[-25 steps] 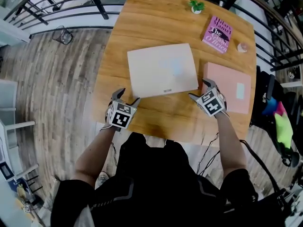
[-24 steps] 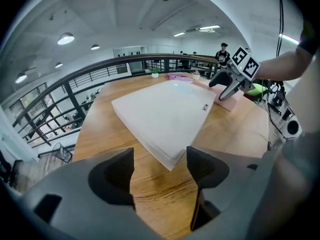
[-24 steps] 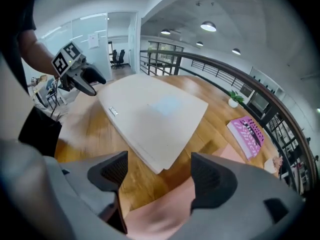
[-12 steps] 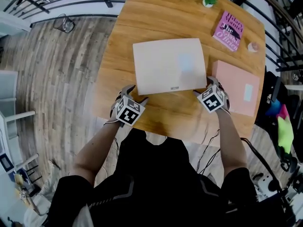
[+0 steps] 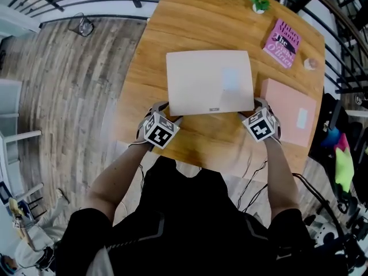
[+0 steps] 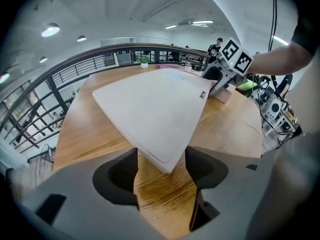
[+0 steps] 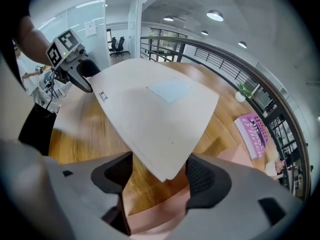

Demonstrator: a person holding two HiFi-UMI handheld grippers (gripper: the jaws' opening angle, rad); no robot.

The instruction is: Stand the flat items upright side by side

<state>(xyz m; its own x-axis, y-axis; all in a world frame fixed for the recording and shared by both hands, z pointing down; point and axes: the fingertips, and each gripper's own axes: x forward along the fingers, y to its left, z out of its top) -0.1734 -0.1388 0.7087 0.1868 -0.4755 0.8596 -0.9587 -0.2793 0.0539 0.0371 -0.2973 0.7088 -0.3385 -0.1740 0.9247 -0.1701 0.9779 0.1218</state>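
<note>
The large cream folder [image 5: 210,82] lies flat on the worktop [image 5: 195,22], straight ahead of both tools. The left hand-held gripper [image 5: 167,112] stands over the folder's near left corner and the right hand-held gripper [image 5: 251,108] over the near right one. That looks like a two-handed hold meant to tip so wide a sheet upright without it twisting. Both pairs of jaws have just been closing, yet they are still apart: a corner pokes between each pair with no pad pressing on it. A pink folder [image 5: 290,117] lies flat just beside the right tool's outer side (likely the next one). Further ahead of that tool lies a magenta book [image 5: 282,42] reading "Hilary Mantel" and partly "O'Brien". The cream folder's small edge tag is too tiny to read.
</note>
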